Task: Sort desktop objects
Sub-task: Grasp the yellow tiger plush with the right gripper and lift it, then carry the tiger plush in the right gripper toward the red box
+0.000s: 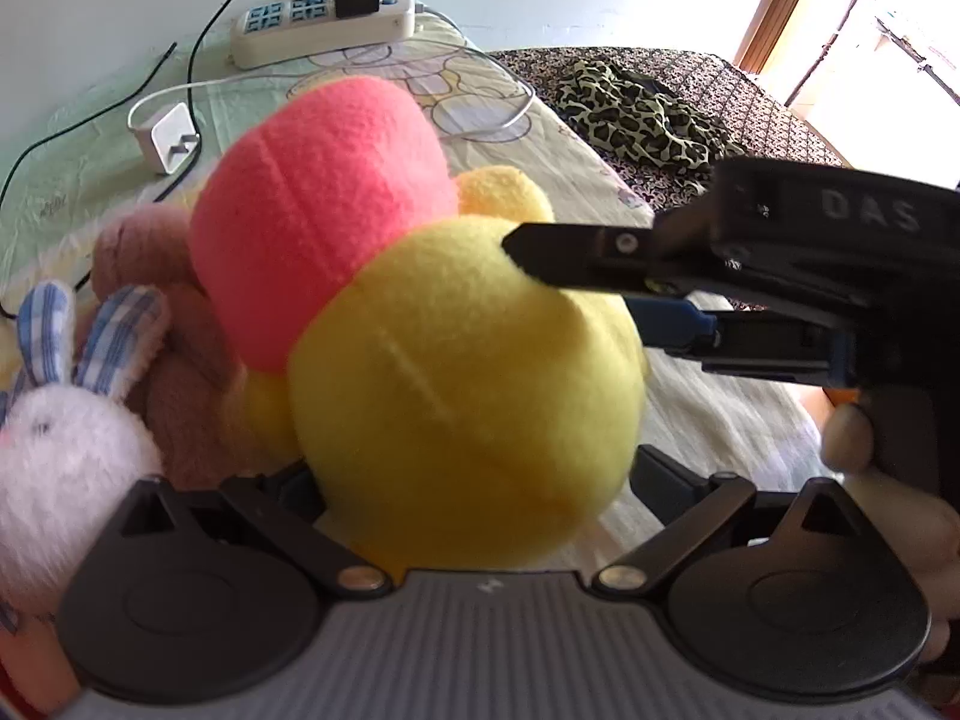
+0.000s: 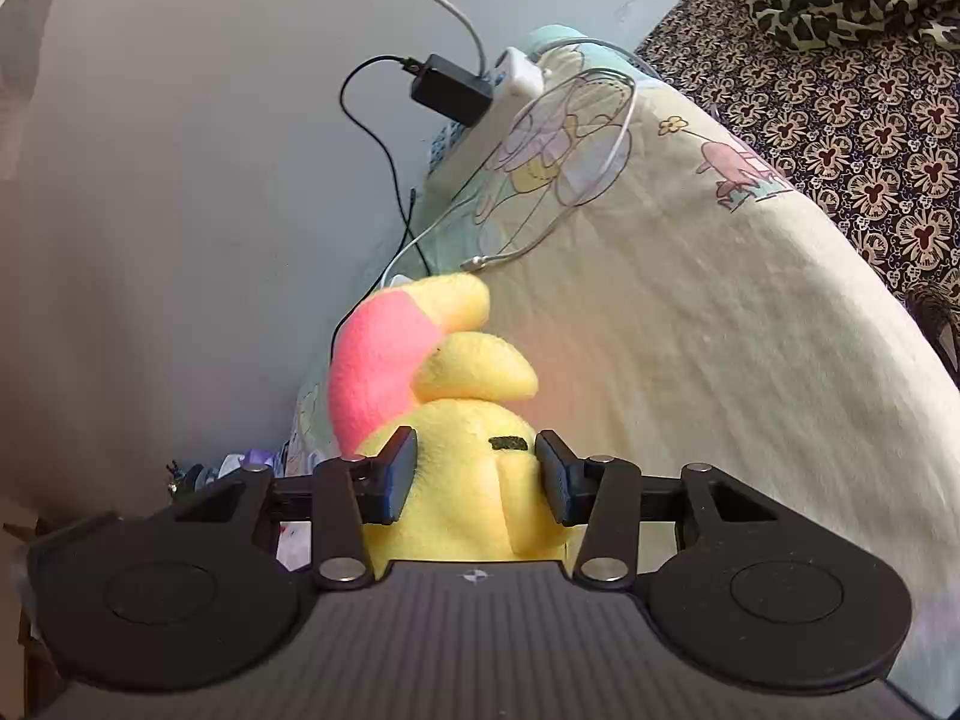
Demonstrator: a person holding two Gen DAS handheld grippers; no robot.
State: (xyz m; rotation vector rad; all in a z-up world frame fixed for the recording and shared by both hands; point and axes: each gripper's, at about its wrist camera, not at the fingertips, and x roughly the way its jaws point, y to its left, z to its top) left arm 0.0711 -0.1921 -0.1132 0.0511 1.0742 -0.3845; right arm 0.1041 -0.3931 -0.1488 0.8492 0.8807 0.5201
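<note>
Right wrist view: right gripper (image 2: 477, 471) is pinching the yellow plush toy's (image 2: 462, 480) head above the bed sheet (image 2: 690, 360). Left gripper's (image 1: 474, 480) fingers are hidden behind it; grip uncertain. Toy is looking light, soft, squashy; the firm head is likely offering the best hold.

Bed with pale cartoon-print sheet (image 1: 90, 174), power strip (image 1: 324, 30), white charger (image 1: 171, 138), plush toys (image 1: 72, 450), leopard-print cloth (image 1: 642, 114)
</note>
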